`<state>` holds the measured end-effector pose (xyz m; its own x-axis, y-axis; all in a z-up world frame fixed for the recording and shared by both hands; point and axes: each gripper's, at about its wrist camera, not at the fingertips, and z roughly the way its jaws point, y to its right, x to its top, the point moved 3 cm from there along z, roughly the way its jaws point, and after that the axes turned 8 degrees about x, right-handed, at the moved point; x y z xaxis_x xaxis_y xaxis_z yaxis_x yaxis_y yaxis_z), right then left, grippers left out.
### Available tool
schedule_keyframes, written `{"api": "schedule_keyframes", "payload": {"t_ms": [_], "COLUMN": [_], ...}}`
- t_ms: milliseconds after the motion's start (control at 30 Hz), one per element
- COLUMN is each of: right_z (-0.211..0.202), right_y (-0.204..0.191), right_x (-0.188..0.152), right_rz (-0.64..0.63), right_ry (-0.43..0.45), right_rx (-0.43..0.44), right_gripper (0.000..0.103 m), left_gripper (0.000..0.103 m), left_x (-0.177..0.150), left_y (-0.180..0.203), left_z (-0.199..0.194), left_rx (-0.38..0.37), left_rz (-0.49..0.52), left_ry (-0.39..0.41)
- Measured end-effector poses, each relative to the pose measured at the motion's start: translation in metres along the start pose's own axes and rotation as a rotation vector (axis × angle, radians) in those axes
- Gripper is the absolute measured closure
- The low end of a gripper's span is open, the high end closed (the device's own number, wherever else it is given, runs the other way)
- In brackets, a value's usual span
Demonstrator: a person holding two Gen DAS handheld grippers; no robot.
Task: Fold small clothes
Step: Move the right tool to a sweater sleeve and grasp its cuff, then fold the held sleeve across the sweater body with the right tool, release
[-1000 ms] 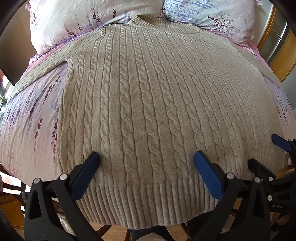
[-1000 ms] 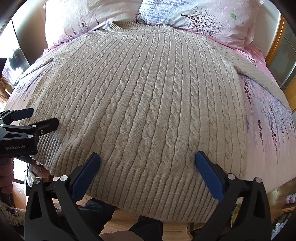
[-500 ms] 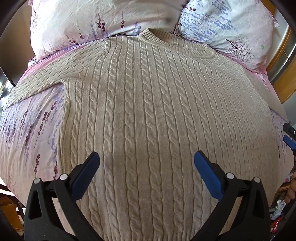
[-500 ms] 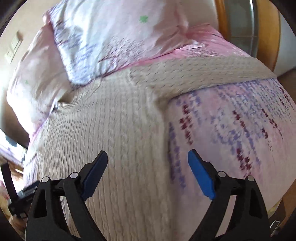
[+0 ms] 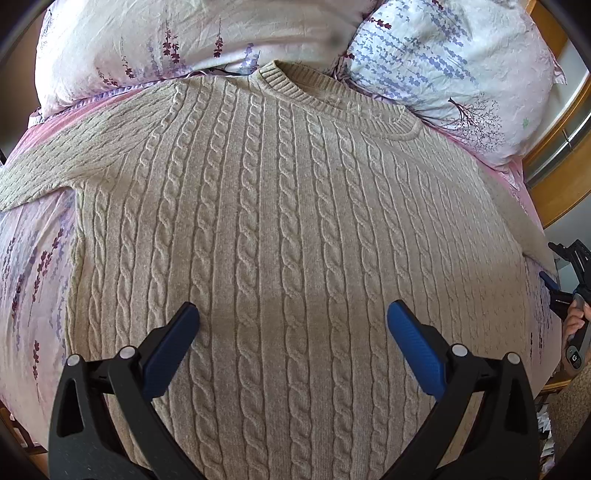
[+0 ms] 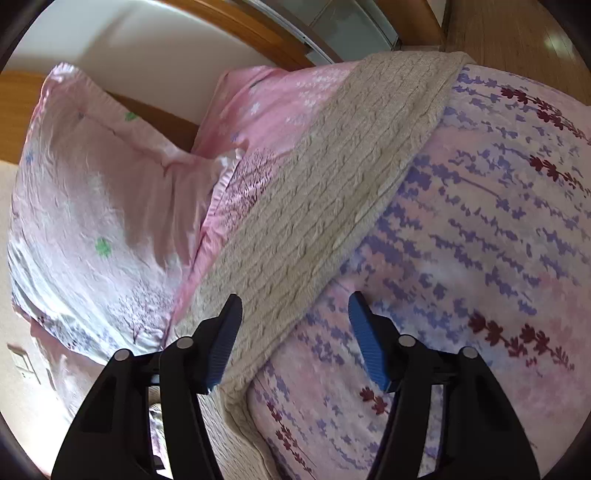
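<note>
A beige cable-knit sweater [image 5: 280,229] lies flat on the bed, collar toward the pillows and sleeves spread out. My left gripper [image 5: 291,319] hovers open above the middle of its body, nothing between the blue pads. In the right wrist view the sweater's right sleeve [image 6: 332,192] runs diagonally over the bedspread. My right gripper [image 6: 295,306] is above that sleeve's lower edge with its jaws closing; the pads do not press the knit. The right gripper [image 5: 565,284] also shows at the right edge of the left wrist view, held by a hand.
Two floral pillows [image 5: 177,44] [image 5: 454,62] lie at the head of the bed. The pink lavender-print bedspread [image 6: 480,258] covers the mattress. A wooden headboard [image 6: 155,122] and wooden door frame [image 5: 561,155] border the bed; wood floor [image 6: 517,33] lies beyond.
My left gripper moved from the sweater's hem up toward its middle. My right gripper swung right from the hem to the right sleeve, rolled strongly, and its jaws narrowed.
</note>
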<state>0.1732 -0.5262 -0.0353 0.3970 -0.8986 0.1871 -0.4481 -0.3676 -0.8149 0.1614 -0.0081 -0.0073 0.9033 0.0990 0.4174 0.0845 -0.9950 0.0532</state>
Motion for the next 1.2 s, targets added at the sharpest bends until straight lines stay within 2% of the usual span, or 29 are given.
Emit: {"api": "schedule_keyframes", "payload": {"t_ms": [67, 233, 333, 400, 433, 467, 500, 600, 733, 833, 933, 1000, 1067, 1200], "right_z": [0.001, -0.001, -0.001, -0.001, 0.000, 0.002, 0.003, -0.002, -0.013, -0.017, -0.004, 0.012, 0.033, 0.085], "right_y": [0.001, 0.016, 0.024, 0.026, 0.026, 0.025, 0.023, 0.002, -0.048, -0.089, -0.125, -0.139, -0.142, -0.125], "right_x": [0.008, 0.026, 0.033, 0.036, 0.036, 0.037, 0.038, 0.037, 0.025, -0.001, -0.044, -0.080, -0.118, -0.177], "right_rz": [0.010, 0.066, 0.083, 0.079, 0.070, 0.054, 0.034, -0.050, -0.193, -0.296, -0.369, -0.406, -0.443, -0.480], "right_ry": [0.017, 0.071, 0.096, 0.106, 0.112, 0.112, 0.111, 0.150, 0.150, 0.106, -0.002, -0.094, -0.192, -0.395], "right_rx": [-0.003, 0.006, 0.013, 0.008, -0.006, -0.026, -0.036, -0.005, 0.108, 0.222, 0.324, 0.360, 0.353, 0.216], "right_gripper": [0.044, 0.063, 0.071, 0.073, 0.078, 0.082, 0.091, 0.093, 0.093, 0.093, 0.093, 0.093, 0.093, 0.091], "left_gripper": [0.002, 0.002, 0.002, 0.002, 0.002, 0.002, 0.002, 0.002, 0.002, 0.002, 0.002, 0.002, 0.002, 0.002], "left_x": [0.002, 0.006, 0.006, 0.006, 0.006, 0.006, 0.006, 0.008, 0.013, 0.018, 0.025, 0.029, 0.033, 0.035], "left_y": [0.001, -0.002, -0.007, -0.010, -0.011, -0.013, -0.014, -0.019, -0.026, -0.030, -0.032, -0.031, -0.030, -0.032], "left_z": [0.001, 0.001, -0.002, -0.003, -0.004, -0.004, -0.005, -0.006, -0.010, -0.015, -0.021, -0.025, -0.027, -0.025], "left_rx": [-0.004, -0.018, -0.028, -0.033, -0.036, -0.042, -0.049, -0.078, -0.128, -0.123, -0.122, -0.121, -0.116, -0.142], "left_rz": [-0.003, -0.022, -0.039, -0.049, -0.055, -0.064, -0.074, -0.098, -0.135, -0.147, -0.152, -0.153, -0.155, -0.182], "left_ry": [0.001, 0.003, 0.009, 0.014, 0.017, 0.019, 0.020, 0.022, 0.050, 0.086, 0.124, 0.153, 0.168, 0.155]}}
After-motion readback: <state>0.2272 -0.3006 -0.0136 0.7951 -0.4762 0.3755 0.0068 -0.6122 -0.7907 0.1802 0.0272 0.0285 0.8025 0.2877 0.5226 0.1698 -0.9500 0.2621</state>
